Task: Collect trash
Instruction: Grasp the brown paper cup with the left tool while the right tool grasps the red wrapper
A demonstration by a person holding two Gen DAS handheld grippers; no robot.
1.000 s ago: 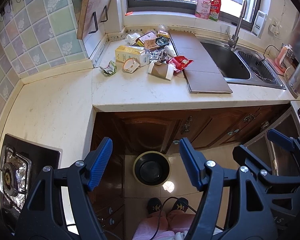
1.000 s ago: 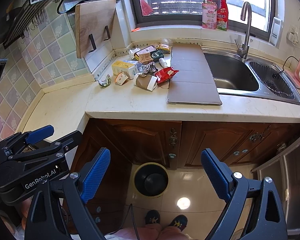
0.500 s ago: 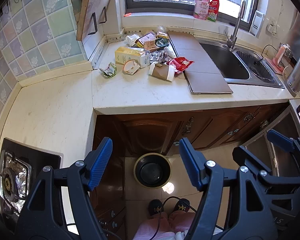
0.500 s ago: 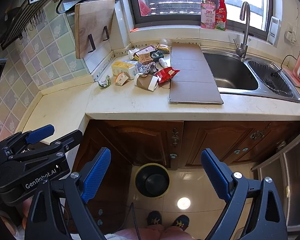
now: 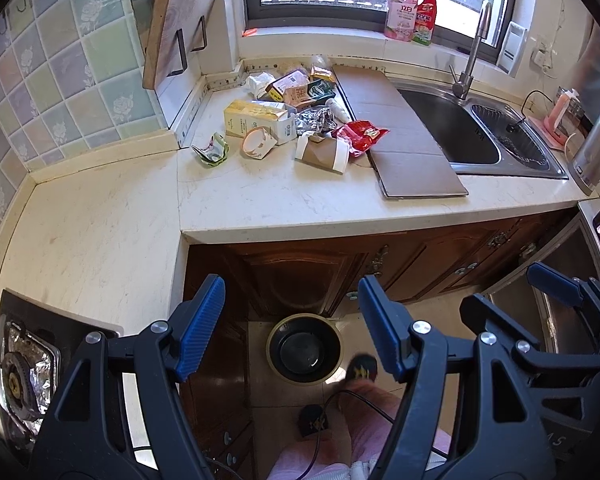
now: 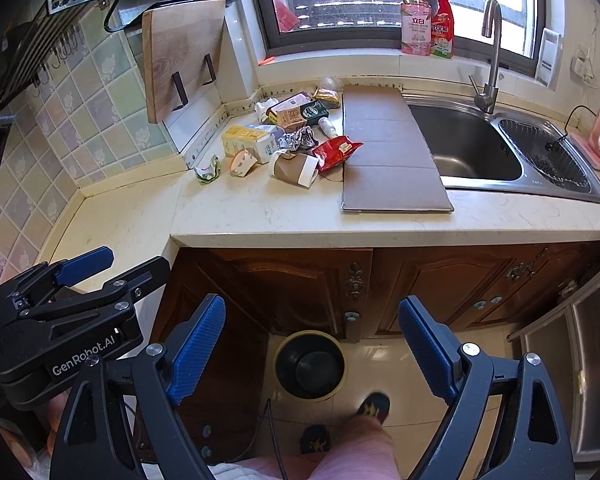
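Lying in a loose heap on the pale countertop (image 6: 260, 208), near the corner under the window, the trash (image 6: 284, 144) includes a yellow and white carton (image 6: 250, 142), a crushed brown paper cup (image 6: 294, 170), a red snack wrapper (image 6: 336, 152), a piece of crumpled foil (image 6: 298, 139) and a small green wrapper (image 6: 208, 169) that lies a little apart on the left. The red wrapper partly rests on a flat sheet of cardboard (image 6: 384, 152), which lies just beside the steel sink (image 6: 468, 148). Down on the tiled floor, in front of the dark wooden cabinet doors (image 6: 300, 280), stands a round black bin (image 6: 310, 364) with a yellowish rim. The left gripper (image 5: 292, 328) hangs above this bin with its blue pads wide apart, and it holds nothing and touches nothing. The right gripper (image 6: 312, 344) also hangs over the floor, well apart from the trash, with its jaws spread wide and nothing between them. In the right wrist view the left gripper (image 6: 84, 276) appears at the left side, near the counter edge. A wooden cutting board (image 6: 180, 56) leans on the tiled wall, and two bottles (image 6: 428, 20) stand on the window sill.
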